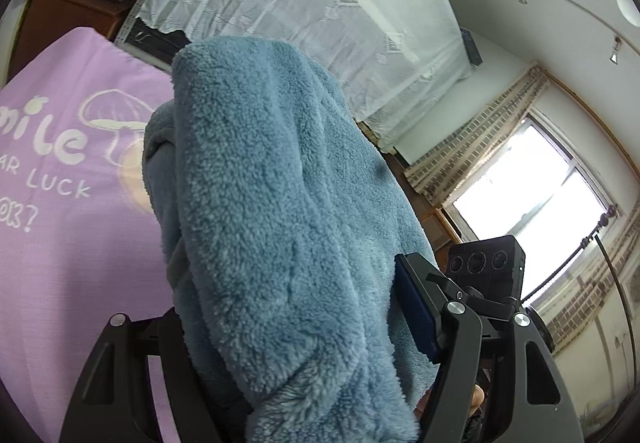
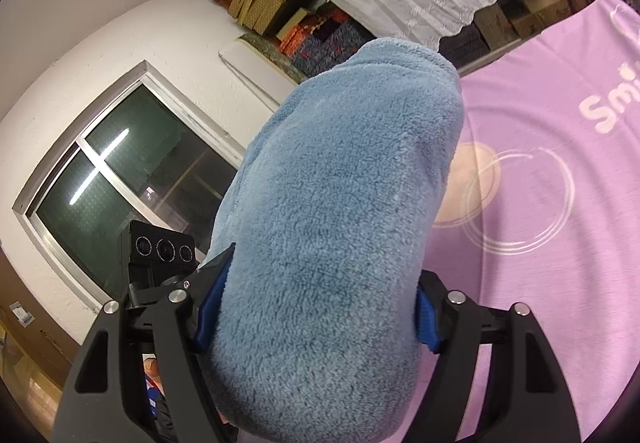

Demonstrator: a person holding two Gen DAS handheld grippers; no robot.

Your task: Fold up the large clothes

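I am clamping my left gripper (image 1: 296, 327) and my right gripper (image 2: 316, 307) each on a thick bunch of the blue fleece garment (image 1: 276, 203), jaws pressed into the pile on both sides. The fleece is rising from my fingers and draping back over them, lifted clear of the purple printed sheet (image 1: 60, 251) that covers the surface beyond it. I judge that I am carrying the garment mid-fold. Next I should lower it toward the sheet's middle, keeping both grips level. Farther off, a white lace curtain (image 1: 320, 23) is hanging across shelving.
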